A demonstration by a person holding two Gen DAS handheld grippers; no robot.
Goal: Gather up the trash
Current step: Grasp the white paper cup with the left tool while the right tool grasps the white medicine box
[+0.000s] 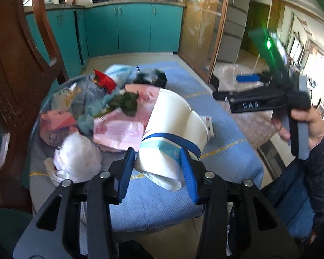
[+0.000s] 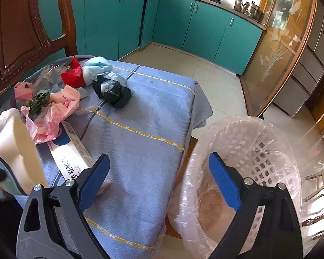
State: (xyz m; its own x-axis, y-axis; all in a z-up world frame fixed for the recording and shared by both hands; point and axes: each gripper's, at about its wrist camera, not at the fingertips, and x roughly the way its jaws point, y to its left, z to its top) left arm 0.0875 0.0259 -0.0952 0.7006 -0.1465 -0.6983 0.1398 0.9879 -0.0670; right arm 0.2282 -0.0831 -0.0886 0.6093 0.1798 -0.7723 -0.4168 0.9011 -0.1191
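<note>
The left gripper [image 1: 157, 168] pinches a crushed white paper cup [image 1: 172, 129] with a blue band, its 2 ribbed blue pads on either side of the base. The cup's long axis tilts up and away, mouth facing the crinkled plastic trash heap [image 1: 92, 112] at the far-left corner of the blue woven tablecloth [image 2: 144, 116]. The right gripper [image 2: 159, 183] is spread wide, holding nothing, over the tabletop's right edge beside the round, plastic-lined lattice basket [image 2: 259, 142].

Paper cup [image 1: 172, 133] hid part of the pink bag [image 1: 118, 129] behind it; flat carton [image 2: 75, 151] beside the cup partly covered by bag and finger. Cup's print motion-blurred. Lined basket [image 2: 248, 151] contents unclear through plastic. Wooden chair [image 2: 21, 32] cropped at frame edge.
</note>
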